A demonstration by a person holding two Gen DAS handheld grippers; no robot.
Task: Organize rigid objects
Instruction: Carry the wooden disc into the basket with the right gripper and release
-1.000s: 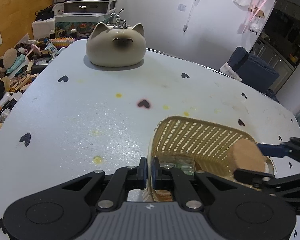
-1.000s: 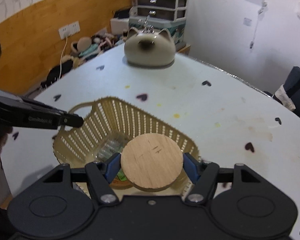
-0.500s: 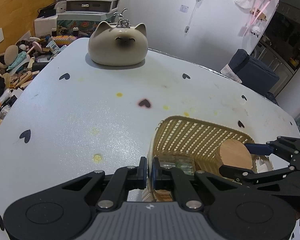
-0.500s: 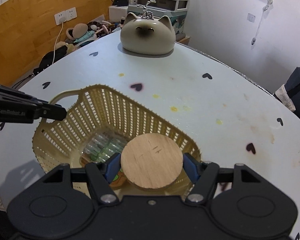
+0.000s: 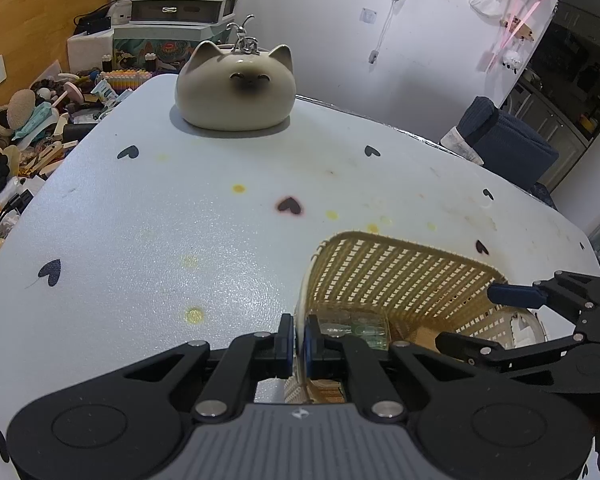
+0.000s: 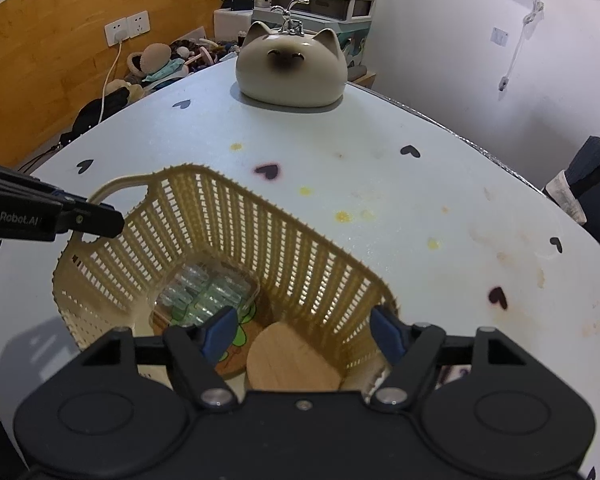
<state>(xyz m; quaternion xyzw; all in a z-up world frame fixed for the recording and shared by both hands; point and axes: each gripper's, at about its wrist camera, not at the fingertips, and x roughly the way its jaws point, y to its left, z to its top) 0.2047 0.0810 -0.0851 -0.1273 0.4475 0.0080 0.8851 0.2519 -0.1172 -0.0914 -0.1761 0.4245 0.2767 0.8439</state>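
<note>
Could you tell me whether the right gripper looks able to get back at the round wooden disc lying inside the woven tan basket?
Probably yes: the right gripper hangs open right above the round wooden disc, nothing between them; the woven tan basket is open-topped.

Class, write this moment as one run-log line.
left gripper: shut on basket rim | right gripper: open above basket | wooden disc: lying inside basket | clear box: inside basket

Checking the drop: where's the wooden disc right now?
In the right wrist view the wooden disc lies inside the basket, near corner, below the open right gripper, beside the clear plastic box.
</note>
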